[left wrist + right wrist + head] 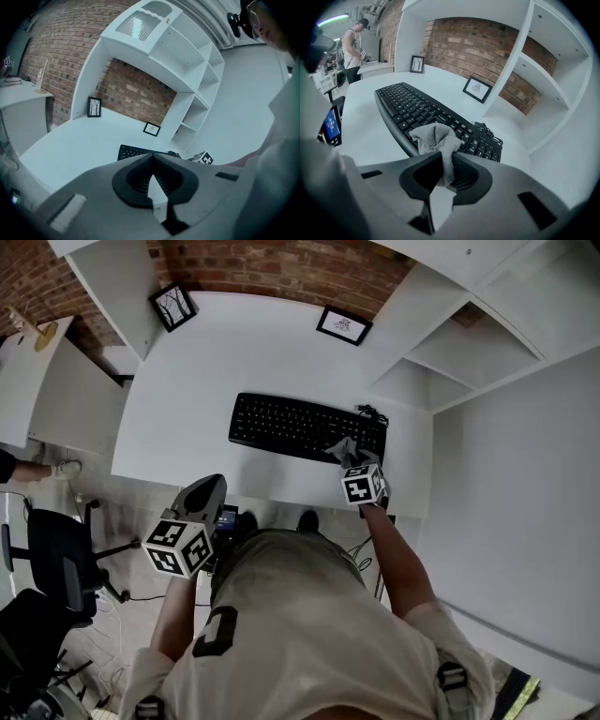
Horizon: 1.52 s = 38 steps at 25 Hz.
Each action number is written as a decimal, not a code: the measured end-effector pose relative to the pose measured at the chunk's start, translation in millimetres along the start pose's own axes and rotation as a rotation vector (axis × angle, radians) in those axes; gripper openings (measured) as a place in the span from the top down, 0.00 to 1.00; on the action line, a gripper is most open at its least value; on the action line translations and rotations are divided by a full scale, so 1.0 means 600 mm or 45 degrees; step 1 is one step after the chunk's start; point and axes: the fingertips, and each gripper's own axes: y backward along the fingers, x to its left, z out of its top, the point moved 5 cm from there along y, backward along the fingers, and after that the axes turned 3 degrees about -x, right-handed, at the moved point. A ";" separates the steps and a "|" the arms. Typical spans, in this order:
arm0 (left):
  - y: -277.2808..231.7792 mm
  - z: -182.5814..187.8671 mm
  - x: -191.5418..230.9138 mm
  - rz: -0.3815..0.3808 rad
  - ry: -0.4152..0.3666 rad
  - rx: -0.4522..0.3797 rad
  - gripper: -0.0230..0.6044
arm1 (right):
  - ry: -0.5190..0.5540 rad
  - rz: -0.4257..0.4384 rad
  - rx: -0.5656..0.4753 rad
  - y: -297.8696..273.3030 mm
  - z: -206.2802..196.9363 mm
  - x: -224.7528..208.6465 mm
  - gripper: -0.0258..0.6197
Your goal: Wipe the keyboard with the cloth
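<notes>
A black keyboard (307,427) lies across the middle of the white desk (187,390). My right gripper (351,459) is shut on a crumpled grey cloth (342,448), held over the keyboard's right front part. In the right gripper view the cloth (436,138) bunches out of the closed jaws of the right gripper (446,157) just above the keys of the keyboard (417,110). My left gripper (204,495) hangs off the desk's front edge at the left, shut and holding nothing. Its own view shows the left gripper (151,158) with tips together and the keyboard (133,152) far ahead.
Two small framed pictures (173,306) (343,325) stand at the back against the brick wall. White shelves (450,343) rise at the right. A cable (370,412) coils at the keyboard's far right corner. An office chair (56,559) stands at the left on the floor.
</notes>
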 end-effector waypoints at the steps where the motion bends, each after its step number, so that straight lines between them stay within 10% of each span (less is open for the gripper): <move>1: 0.000 0.000 0.000 0.004 0.002 0.001 0.96 | -0.007 -0.010 0.000 0.001 -0.003 -0.003 0.89; 15: -0.043 0.010 -0.045 0.056 -0.032 0.048 0.96 | -0.128 -0.079 -0.036 0.018 -0.069 -0.122 0.89; 25: 0.020 -0.006 -0.037 0.263 -0.030 -0.009 0.96 | -0.187 -0.044 -0.130 0.020 -0.097 -0.109 0.89; 38: 0.029 -0.023 -0.065 0.287 0.012 -0.028 0.96 | -0.499 -0.035 -0.210 0.052 -0.092 -0.157 0.89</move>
